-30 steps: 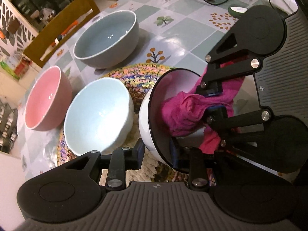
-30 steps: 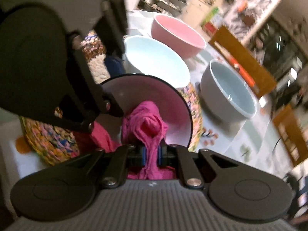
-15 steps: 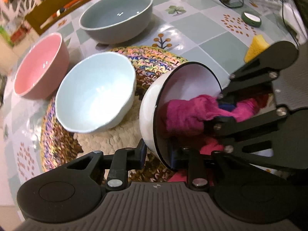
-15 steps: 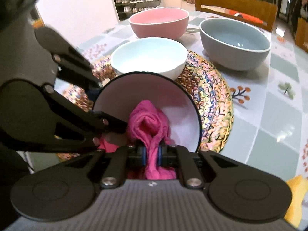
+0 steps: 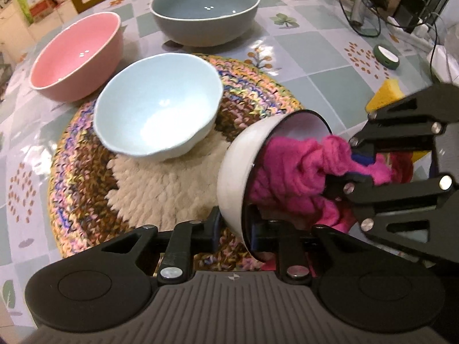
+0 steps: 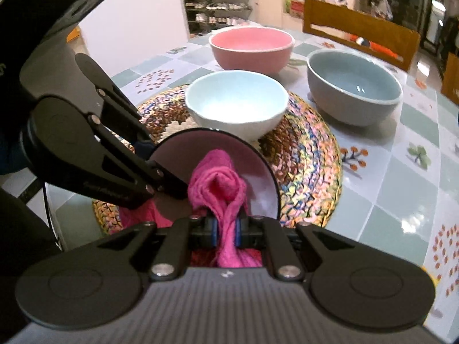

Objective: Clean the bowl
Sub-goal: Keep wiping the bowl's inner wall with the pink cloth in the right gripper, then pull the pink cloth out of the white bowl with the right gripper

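Note:
A white bowl (image 5: 232,177) with a black rim hangs tilted on its side over a woven mat (image 5: 86,172). My left gripper (image 5: 233,229) grips its wall near the rim; the jaws are closing, with the wall between the pads. A bright pink cloth (image 5: 287,169) is stuffed into the bowl's mouth, and my right gripper (image 5: 352,166) comes in from the right, shut on it. In the right wrist view the cloth (image 6: 218,177) rises from between the shut fingers of my right gripper (image 6: 226,226) and presses against the bowl's inside (image 6: 258,177).
On the mat stands a light blue bowl (image 5: 157,106). A pink bowl (image 5: 77,54) and a grey bowl (image 5: 205,8) sit behind it on the tiled tablecloth. A yellow sponge (image 5: 384,93), a green round lid (image 5: 385,57) and cables lie at the right. A wooden chair (image 6: 358,34) stands beyond.
Both grippers have rolled with the bowl and cloth. In the left wrist view the bowl's mouth now faces more to the right and more of its white outer wall shows.

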A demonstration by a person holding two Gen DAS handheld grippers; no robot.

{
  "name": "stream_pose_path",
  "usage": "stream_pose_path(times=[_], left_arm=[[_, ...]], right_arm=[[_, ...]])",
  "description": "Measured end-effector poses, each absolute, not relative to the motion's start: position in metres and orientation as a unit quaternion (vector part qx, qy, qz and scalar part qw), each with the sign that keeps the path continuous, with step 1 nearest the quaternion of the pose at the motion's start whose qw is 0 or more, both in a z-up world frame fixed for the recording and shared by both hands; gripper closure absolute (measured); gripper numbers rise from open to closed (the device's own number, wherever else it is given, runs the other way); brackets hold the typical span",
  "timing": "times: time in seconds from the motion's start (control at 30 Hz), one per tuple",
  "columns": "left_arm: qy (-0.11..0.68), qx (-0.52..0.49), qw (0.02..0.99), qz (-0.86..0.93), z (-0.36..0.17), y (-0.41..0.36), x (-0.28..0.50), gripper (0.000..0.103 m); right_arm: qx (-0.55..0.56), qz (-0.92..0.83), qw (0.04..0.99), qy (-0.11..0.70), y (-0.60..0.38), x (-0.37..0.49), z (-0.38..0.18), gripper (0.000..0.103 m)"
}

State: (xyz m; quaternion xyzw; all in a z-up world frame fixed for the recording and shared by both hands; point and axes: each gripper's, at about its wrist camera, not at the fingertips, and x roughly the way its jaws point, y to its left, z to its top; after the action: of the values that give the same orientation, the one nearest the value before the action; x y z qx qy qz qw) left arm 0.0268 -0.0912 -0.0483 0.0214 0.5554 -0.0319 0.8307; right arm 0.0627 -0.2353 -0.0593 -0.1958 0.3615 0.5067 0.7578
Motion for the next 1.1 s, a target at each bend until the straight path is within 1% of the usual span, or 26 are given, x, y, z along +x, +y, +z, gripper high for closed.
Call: stream_pose_path(times=[0.37,0.57,0.8,1.0,1.1], left_arm=[[0.549,-0.017,0.836,0.002,-0.046,-0.078,0.007,0.082],[0.536,-0.034,0.843,0.025,-0.038,-0.069,0.005,0.082],[0.534,-0.028,0.845,0.027,-0.034,-0.068,0.007,0.080],[0.526,-0.016,0.850,0.023,-0.028,-0.071,0.007,0.080],[0.520,-0.017,0.853,0.020,-0.022,-0.071,0.007,0.074]], right_arm=[[-0.251,0.529,0.747,0.317,-0.218,0.048,-0.047,0.092],[-0.263,0.532,0.746,0.302,-0.210,0.050,-0.042,0.092],[-0.268,0.532,0.745,0.299,-0.205,0.053,-0.039,0.091],[-0.243,0.523,0.758,0.304,-0.215,0.054,-0.029,0.091],[-0.228,0.512,0.770,0.305,-0.224,0.054,-0.022,0.091]])
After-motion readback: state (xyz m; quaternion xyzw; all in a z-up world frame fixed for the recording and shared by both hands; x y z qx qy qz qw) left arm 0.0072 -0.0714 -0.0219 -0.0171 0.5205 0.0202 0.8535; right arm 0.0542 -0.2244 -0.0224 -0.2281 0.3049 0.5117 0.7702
